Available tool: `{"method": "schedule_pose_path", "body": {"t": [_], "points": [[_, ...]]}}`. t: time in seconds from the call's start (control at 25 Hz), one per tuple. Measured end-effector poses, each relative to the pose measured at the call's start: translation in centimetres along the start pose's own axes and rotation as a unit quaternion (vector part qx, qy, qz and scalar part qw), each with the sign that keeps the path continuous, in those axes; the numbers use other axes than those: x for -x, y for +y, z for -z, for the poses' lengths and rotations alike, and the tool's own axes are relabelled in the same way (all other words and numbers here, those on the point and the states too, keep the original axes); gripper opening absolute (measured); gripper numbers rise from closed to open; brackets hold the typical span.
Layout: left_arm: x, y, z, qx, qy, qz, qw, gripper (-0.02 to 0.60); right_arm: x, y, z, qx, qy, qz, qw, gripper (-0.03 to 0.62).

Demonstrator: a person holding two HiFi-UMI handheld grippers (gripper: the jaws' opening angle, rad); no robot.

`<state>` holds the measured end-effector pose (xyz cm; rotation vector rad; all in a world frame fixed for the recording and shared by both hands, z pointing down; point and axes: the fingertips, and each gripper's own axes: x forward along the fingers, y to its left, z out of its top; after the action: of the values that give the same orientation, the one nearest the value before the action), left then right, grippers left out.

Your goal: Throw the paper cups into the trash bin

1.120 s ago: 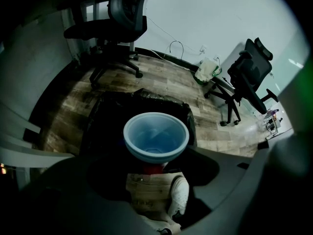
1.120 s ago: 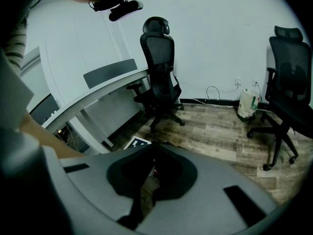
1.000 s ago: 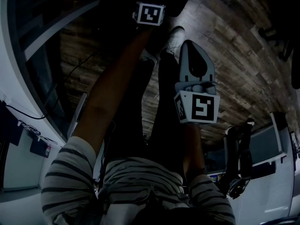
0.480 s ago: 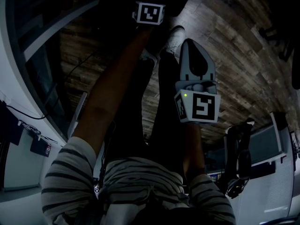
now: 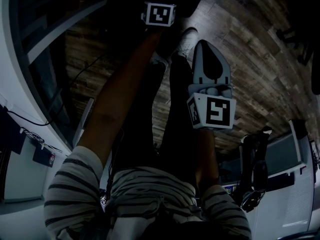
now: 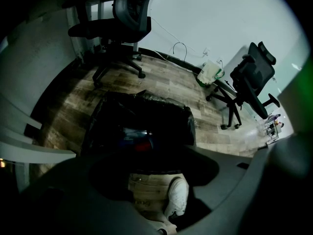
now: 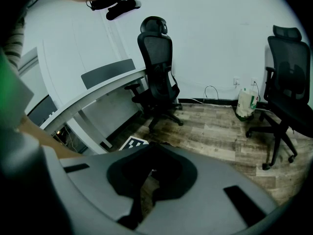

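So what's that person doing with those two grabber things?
A person in a striped shirt stands on a wooden plank floor with a grey gripper in each hand. The left gripper reaches toward a trash bin lined with a black bag, its tongs apart and holding nothing. Something blue and red lies in the bin, too dark to name. The right gripper is held nearer the body, tongs closed and empty.

Black-lined trash bin [image 6: 164, 115], cups [image 6: 136, 135] perhaps inside
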<state>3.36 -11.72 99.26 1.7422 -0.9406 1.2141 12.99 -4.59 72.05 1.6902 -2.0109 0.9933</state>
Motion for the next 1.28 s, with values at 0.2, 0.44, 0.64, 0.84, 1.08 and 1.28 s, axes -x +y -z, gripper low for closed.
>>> {"method": "schedule_pose_path", "body": {"t": [0.2, 0.44, 0.64, 0.84, 1.08, 1.28], "points": [[0.9, -0.1, -0.1, 0.001, 0.0, 0.0, 1.0, 0.299, 0.3, 0.2, -0.3, -0.002, -0.002, -0.001, 1.0, 0.009], [2.8, -0.6, -1.0, 0.002, -0.009, -0.003, 1.0, 0.278, 1.0, 0.2, -1.5, -0.003, -0.006, 0.002, 1.0, 0.009], [4.7, -1.4, -1.6, 0.006, -0.018, 0.002, 0.9998, 0.263, 1.8, 0.4, -2.6, 0.002, -0.009, 0.004, 1.0, 0.009], [6.2, -1.7, -2.5, 0.018, -0.025, 0.003, 0.9995, 0.246, 2.3, 0.5, -3.8, 0.009, -0.015, 0.004, 1.0, 0.009], [8.9, -2.2, -3.3, 0.026, -0.042, 0.001, 0.9988, 0.206, 3.3, 0.7, -4.8, 0.013, -0.016, 0.005, 1.0, 0.009], [10.7, -2.6, -3.9, 0.037, -0.055, 0.007, 0.9978, 0.183, 3.8, 0.9, -5.9, 0.021, -0.02, 0.004, 1.0, 0.009]]}}
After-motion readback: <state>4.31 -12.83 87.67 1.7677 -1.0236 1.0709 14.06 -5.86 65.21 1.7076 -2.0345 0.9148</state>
